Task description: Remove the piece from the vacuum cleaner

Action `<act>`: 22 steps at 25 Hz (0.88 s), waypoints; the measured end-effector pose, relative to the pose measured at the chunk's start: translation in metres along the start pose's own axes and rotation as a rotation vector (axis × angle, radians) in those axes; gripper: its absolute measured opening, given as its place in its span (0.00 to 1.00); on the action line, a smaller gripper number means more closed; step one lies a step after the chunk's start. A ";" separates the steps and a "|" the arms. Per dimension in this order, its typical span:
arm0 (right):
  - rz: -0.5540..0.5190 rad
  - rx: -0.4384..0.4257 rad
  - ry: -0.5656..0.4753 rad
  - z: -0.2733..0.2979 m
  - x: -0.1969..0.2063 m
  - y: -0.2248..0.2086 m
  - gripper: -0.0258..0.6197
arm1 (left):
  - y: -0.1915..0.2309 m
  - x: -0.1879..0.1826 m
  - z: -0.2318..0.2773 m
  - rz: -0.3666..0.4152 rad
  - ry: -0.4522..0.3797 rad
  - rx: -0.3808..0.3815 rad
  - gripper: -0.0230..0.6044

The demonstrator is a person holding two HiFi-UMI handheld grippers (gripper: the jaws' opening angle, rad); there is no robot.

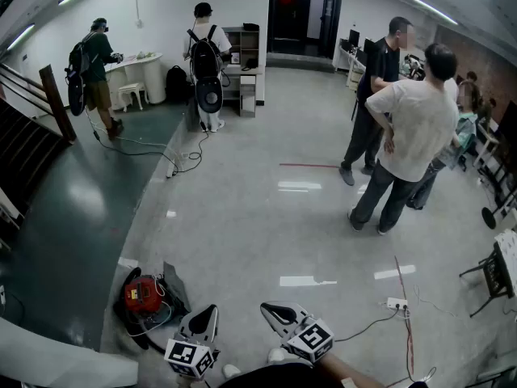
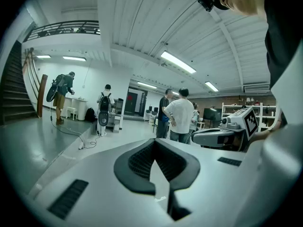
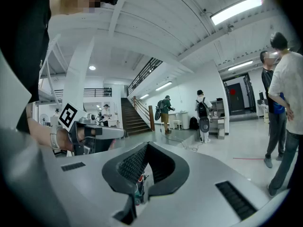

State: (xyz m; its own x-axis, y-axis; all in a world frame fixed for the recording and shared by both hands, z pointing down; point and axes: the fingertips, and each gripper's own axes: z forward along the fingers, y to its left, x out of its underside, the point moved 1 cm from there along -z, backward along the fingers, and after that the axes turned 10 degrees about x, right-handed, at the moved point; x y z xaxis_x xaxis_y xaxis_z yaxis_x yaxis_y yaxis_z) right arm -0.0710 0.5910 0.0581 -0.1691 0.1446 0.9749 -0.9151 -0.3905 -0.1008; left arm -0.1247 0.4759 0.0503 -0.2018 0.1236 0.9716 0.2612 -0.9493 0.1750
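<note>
Two clenched, empty grippers, the left gripper point(image 1: 208, 314) and right gripper point(image 1: 273, 309), hover near one red vacuum cleaner point(image 1: 141, 293).

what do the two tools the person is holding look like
The left tool and right tool match: white, tapering plastic shells with black ribbed pads inside the jaws. Each carries a white cube printed with black square markers. The person wears a dark top.

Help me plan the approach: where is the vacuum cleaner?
Head view, lower left: the red vacuum cleaner sits on the floor, just left of the left gripper.
</note>
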 end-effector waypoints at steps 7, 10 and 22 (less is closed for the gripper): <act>-0.036 0.000 -0.011 -0.015 -0.001 -0.032 0.08 | -0.013 0.006 0.034 0.001 -0.017 -0.019 0.05; -0.026 0.005 -0.030 -0.017 0.000 -0.051 0.08 | -0.015 0.010 0.047 0.050 0.000 -0.029 0.05; 0.023 -0.002 -0.026 0.027 -0.010 -0.095 0.08 | 0.036 0.002 0.067 0.056 0.027 -0.130 0.05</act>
State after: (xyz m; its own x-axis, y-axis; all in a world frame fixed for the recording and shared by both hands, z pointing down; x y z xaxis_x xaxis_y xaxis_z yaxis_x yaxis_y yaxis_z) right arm 0.0277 0.6018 0.0630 -0.1809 0.1123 0.9771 -0.9119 -0.3913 -0.1239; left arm -0.0524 0.4618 0.0690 -0.2156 0.0629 0.9744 0.1489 -0.9841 0.0964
